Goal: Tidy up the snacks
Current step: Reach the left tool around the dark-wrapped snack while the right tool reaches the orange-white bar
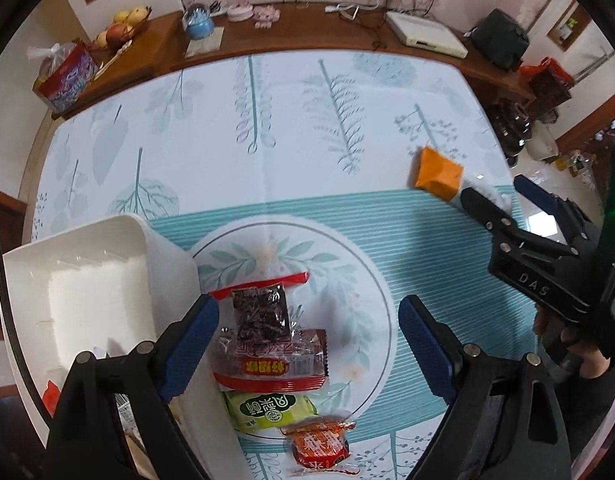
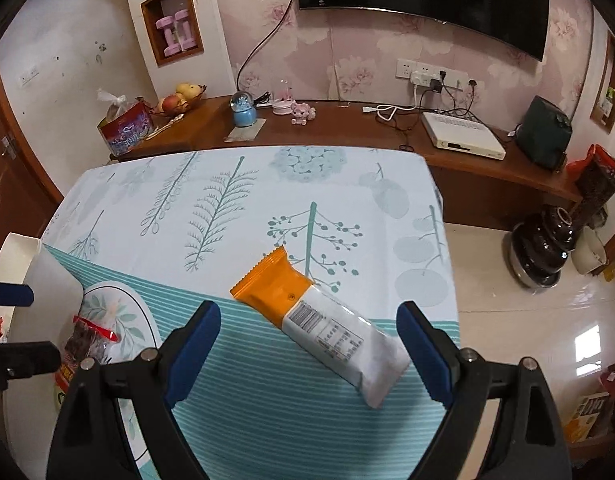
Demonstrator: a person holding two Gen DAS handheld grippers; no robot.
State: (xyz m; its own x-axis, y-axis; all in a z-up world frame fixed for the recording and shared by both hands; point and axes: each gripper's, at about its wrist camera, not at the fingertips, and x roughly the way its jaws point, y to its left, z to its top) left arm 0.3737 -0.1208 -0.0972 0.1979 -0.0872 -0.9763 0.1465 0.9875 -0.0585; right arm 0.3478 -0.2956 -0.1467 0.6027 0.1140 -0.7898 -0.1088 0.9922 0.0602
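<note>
My left gripper [image 1: 308,344] is open above a pile of snack packets: a clear packet with dark pieces and a red top [image 1: 260,309], a red packet [image 1: 271,364] under it, a green packet [image 1: 267,412] and a small orange-red packet [image 1: 321,446]. A white bin [image 1: 87,292] stands just left of them. My right gripper [image 2: 308,350] is open, and an orange and white snack packet [image 2: 323,322] lies on the table between its fingers. That packet [image 1: 437,174] and the right gripper [image 1: 493,194] also show at the right of the left wrist view.
The table [image 2: 235,208] has a leaf-print cloth and ends close to the right of the orange packet. A wooden counter [image 2: 347,128] behind holds a fruit bowl [image 2: 179,100], a blue globe [image 2: 243,110] and a white box [image 2: 461,136]. Something red [image 1: 51,396] lies in the bin.
</note>
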